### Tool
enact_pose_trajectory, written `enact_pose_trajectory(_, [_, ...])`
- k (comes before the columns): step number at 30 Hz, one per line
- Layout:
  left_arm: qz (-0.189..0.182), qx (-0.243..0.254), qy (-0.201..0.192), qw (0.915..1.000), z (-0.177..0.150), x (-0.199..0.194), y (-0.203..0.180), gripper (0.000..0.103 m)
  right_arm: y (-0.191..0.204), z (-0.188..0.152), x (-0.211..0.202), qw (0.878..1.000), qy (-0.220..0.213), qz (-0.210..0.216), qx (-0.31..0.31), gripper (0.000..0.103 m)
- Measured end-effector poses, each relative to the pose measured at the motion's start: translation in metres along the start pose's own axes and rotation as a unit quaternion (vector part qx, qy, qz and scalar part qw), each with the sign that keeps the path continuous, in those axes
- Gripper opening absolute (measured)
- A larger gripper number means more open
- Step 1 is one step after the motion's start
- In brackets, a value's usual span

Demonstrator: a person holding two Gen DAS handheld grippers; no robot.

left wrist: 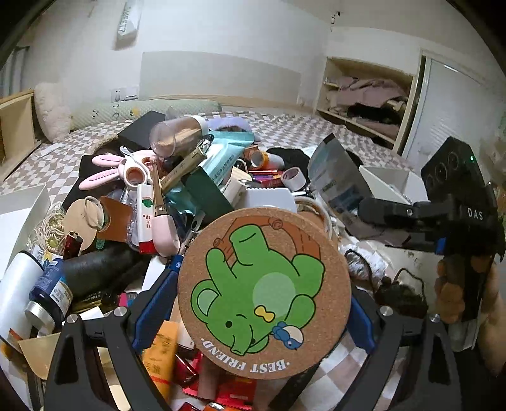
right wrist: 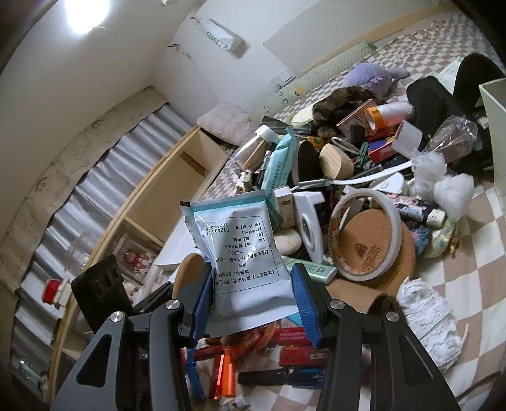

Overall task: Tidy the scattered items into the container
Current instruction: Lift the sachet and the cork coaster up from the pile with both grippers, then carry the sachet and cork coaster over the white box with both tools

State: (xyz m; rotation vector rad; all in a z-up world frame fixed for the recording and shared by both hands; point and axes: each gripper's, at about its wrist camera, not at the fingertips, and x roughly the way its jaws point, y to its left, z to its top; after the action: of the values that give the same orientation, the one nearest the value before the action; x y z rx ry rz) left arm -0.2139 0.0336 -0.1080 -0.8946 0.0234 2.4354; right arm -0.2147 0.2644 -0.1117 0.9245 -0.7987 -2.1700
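Both jaws clamped: left gripper point(left wrist: 264, 303) on round cork coaster point(left wrist: 264, 292); right gripper point(right wrist: 251, 303) on glossy pouch point(right wrist: 240, 253).

1. Right wrist view: a ceiling lamp point(right wrist: 83, 12) blazes at upper left, blown out white, washing the wall around it.
2. Left wrist view is evenly lit, cooler and a little dim.
3. Both frames bow hard at the edges, with black corners.
4. Lower-edge clutter smears soft; the centres stay sharp.
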Motion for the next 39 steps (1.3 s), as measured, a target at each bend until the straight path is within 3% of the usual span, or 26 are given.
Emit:
enact_pose_trajectory(14, [0.007,-0.002,-0.031,0.9995,0.001,-0.035,-0.034,0.095,0.044,-0.01,-0.029,0.999,-0.026,0.0,-0.042,0.049])
enact_pose_trajectory(23, [0.005,0.002,-0.054,0.9985,0.009,-0.062,-0.063,0.095,0.06,-0.015,-0.069,0.997,-0.056,-0.003,-0.044,0.049])
enact_pose_trajectory(31, [-0.013,0.024,-0.083,0.9962,0.03,-0.085,-0.102,0.096,0.076,-0.005,-0.138,0.991,-0.108,-0.02,-0.073,0.049])
enact_pose_trajectory(39, [-0.047,0.041,-0.109,0.9921,0.055,-0.094,-0.149,0.096,0.09,0.008,-0.23,0.976,-0.178,-0.061,-0.112,0.049])
